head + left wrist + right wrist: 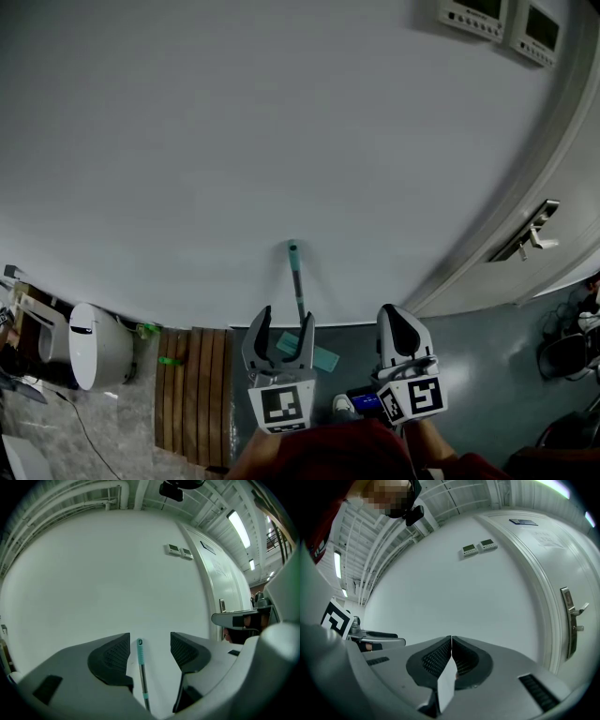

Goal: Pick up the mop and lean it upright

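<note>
Mop (pixel 298 291) leans upright on wall (pixel 234 141), at 12 o'clock beyond left gripper (pixel 278 349), jaws apart, empty. Right gripper (pixel 405 349) closed, empty.

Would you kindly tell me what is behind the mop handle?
The plain white wall stands right behind the mop handle. The left claw covers the handle's lower end, so what is behind that part is hidden.
</note>
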